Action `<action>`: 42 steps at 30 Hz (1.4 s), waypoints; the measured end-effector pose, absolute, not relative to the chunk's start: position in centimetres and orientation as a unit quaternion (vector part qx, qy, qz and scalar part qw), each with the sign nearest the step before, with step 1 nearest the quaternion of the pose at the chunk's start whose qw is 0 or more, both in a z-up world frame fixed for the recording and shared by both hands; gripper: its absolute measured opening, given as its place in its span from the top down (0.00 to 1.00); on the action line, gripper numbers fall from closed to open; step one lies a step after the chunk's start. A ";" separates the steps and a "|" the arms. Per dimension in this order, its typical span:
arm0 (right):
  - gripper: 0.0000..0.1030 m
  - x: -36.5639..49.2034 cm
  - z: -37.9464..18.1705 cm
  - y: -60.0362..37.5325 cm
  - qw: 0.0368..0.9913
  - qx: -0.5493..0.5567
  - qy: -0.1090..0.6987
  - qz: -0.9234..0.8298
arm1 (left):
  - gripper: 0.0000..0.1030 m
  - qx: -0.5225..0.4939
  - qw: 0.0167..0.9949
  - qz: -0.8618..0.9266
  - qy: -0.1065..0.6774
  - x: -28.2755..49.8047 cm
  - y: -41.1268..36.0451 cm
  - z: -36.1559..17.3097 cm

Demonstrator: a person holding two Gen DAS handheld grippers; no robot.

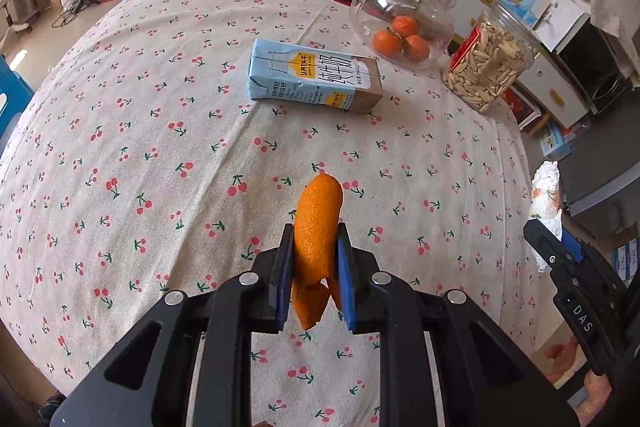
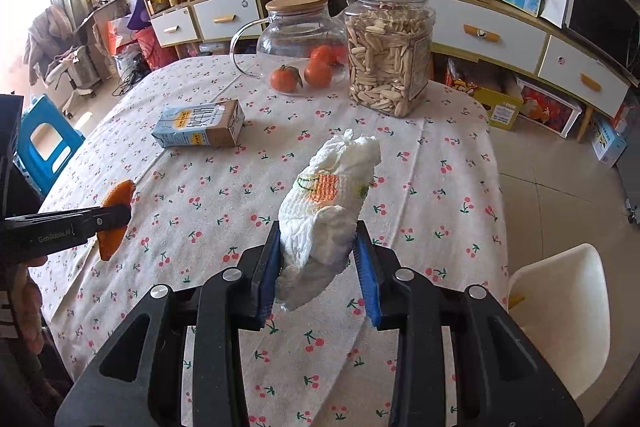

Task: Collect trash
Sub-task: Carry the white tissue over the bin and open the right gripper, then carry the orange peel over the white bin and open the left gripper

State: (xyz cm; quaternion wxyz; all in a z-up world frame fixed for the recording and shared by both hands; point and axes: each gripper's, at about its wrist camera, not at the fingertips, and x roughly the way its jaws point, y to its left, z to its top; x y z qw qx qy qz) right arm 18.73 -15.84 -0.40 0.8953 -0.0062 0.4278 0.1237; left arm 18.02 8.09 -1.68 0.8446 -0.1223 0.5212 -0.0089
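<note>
Left gripper (image 1: 314, 239) clamps peel (image 1: 318, 227); right gripper (image 2: 318, 239) clamps tissue (image 2: 328, 211), both nearer than the carton (image 1: 314, 77).

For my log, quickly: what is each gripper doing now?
Left gripper: closed on the orange peel.
Right gripper: closed on the crumpled tissue.

Left gripper (image 1: 314, 243) pinches a curled orange peel strip (image 1: 318, 227) above the cherry-print cloth surface (image 1: 140, 147); light-blue milk carton (image 1: 314, 77) lies flat further back.
</note>
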 end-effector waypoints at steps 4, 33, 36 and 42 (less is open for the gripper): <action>0.68 18.1 0.0 -18.0 0.900 -0.001 0.423 0.107 | 0.81 -0.108 0.850 -0.027 0.516 17.9 5.8 -1.4; 0.64 13.8 0.3 -38.8 0.899 0.069 0.416 -0.115 | 0.81 -0.005 0.844 -0.168 0.510 16.8 -16.3 -1.2; 0.48 13.4 0.3 -40.5 0.894 0.084 0.416 -0.143 | 0.81 0.005 0.841 -0.180 0.509 16.9 -18.5 -1.0; 0.28 12.3 1.5 -43.3 0.894 0.099 0.389 -0.199 | 0.81 0.020 0.839 -0.201 0.505 16.9 -22.7 -0.5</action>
